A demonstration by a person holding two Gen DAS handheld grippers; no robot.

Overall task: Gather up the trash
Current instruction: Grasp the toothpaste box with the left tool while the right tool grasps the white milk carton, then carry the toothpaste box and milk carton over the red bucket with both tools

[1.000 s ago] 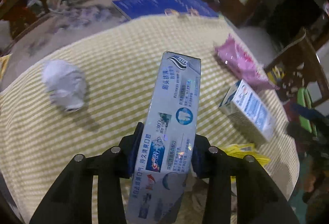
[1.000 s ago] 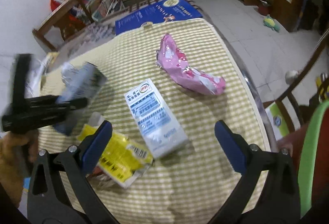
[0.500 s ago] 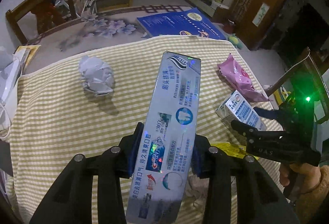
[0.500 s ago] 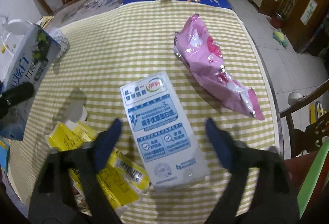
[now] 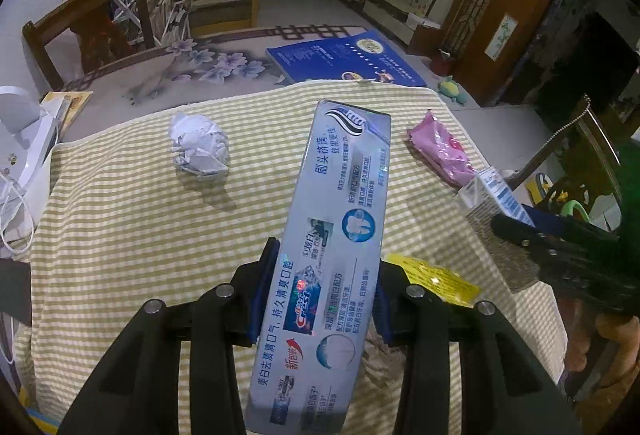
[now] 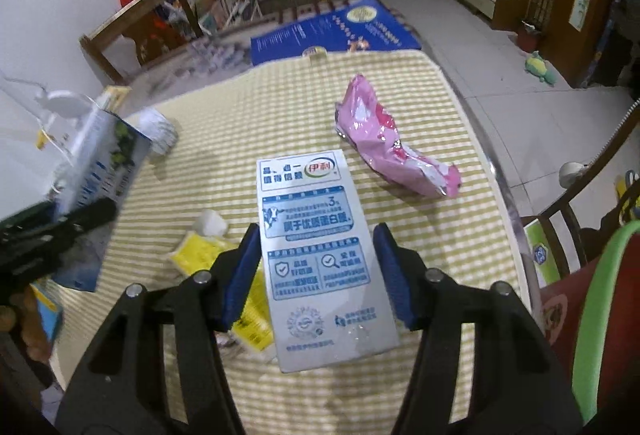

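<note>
Left wrist view: your left claw (image 5: 320, 299) holds a toothpaste box (image 5: 332, 255), blue pads pressed on its long sides, the box pointing away from you above the table (image 5: 120, 235). Beyond the claw and to its left lies a paper ball (image 5: 199, 147) on the checked cloth. To the right of the box's far end lies a pink wrapper (image 5: 440, 151). Just right of the claw is a yellow packet (image 5: 436, 279), and past it your right claw reaches in around a milk carton (image 5: 496, 195).

Right wrist view: your right claw (image 6: 318, 271) has just been closing, with the milk carton (image 6: 316, 247) between its jaws. The left pad touches the carton's edge; whether the right pad touches, you cannot tell. The carton appears raised off the cloth, near end towards you. The yellow packet (image 6: 208, 255) lies under the left jaw. The pink wrapper (image 6: 392, 151) lies ahead and to the right. At far left, the left claw (image 6: 60, 231) holds up the toothpaste box (image 6: 100, 175).
</note>
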